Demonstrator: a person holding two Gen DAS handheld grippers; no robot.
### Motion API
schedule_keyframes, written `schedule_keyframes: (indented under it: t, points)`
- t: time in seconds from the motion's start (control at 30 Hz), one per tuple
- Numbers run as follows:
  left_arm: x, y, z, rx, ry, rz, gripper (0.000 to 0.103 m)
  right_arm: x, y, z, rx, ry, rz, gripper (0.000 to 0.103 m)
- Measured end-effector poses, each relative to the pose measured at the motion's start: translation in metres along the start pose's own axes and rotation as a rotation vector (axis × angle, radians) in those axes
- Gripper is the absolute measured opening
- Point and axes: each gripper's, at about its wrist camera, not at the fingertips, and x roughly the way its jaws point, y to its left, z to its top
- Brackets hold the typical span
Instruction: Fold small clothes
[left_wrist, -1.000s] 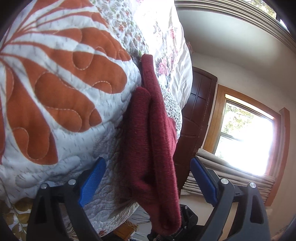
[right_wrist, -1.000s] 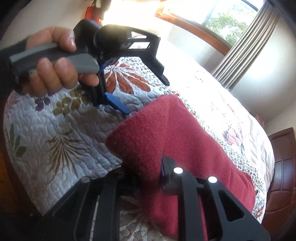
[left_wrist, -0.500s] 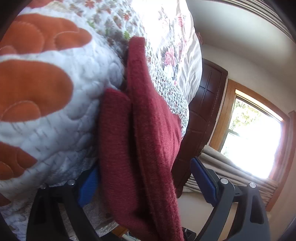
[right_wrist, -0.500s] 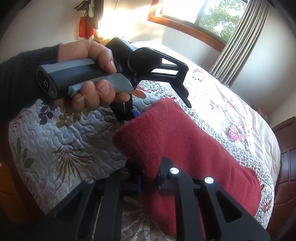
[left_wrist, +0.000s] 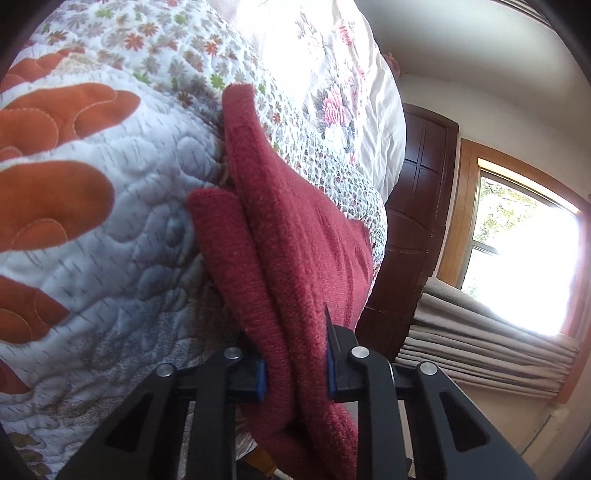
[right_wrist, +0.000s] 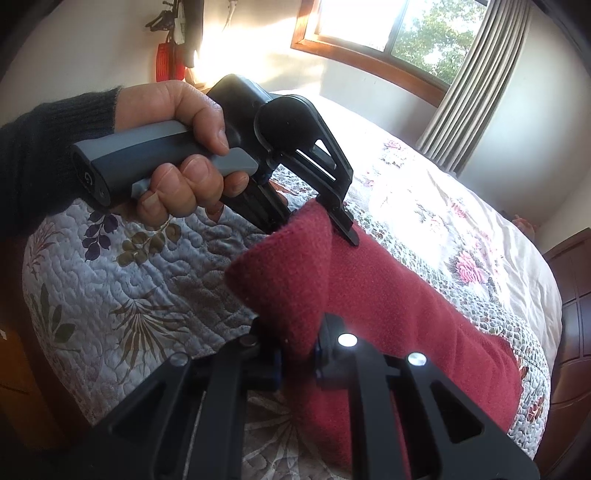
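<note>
- My left gripper (left_wrist: 294, 373) is clamped tight on the cloth (left_wrist: 280, 236); its blue pads are nearly swallowed by the fabric, only thin slivers showing.
- The cloth is dark red, fuzzy knit, doubled into two thick layers that run up over the quilt (left_wrist: 110, 240).
- The quilt is puffy, stitched in swirls, with orange leaf shapes; its lower part blurs out.
- In the right view, my hand (right_wrist: 177, 162) squeezes the grey handle of that left gripper, black sleeve (right_wrist: 48, 147) at the wrist.
- My right gripper (right_wrist: 297, 360) pinches a lifted corner of the cloth; the pads are buried and I can barely see them.
- The rest of the cloth lies flat on the bed; its far end is cut off by my own gripper frame.
</note>
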Motion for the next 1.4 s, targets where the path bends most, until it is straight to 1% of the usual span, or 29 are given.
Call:
schedule_keyframes:
  t: [0.13, 0.33, 0.5, 0.7, 1.0, 1.2, 1.4]
  points:
    - [-0.004, -0.015, -0.004, 0.029, -0.018, 0.007, 0.021, -0.009, -0.003, 0.001, 0.011, -0.015, -0.006, 0.01]
    - [-0.009, -0.053, -0.014, 0.094, -0.041, 0.034, 0.02, -0.029, -0.013, 0.001, 0.038, -0.048, -0.019, 0.01]
    - [-0.011, -0.093, -0.023, 0.155, -0.055, 0.079, 0.02, -0.048, -0.025, 0.0, 0.08, -0.082, -0.023, 0.01]
    - [-0.004, -0.149, -0.035, 0.224, -0.067, 0.137, 0.02, -0.072, -0.046, -0.004, 0.152, -0.131, -0.022, 0.01]
    - [0.021, -0.221, -0.052, 0.302, -0.08, 0.254, 0.02, -0.103, -0.083, -0.02, 0.273, -0.199, -0.014, 0.01]
    - [0.041, -0.256, -0.06, 0.344, -0.082, 0.314, 0.02, -0.118, -0.108, -0.035, 0.351, -0.236, -0.004, 0.01]
    - [0.07, -0.283, -0.069, 0.381, -0.073, 0.375, 0.02, -0.129, -0.132, -0.053, 0.432, -0.261, 0.012, 0.01]
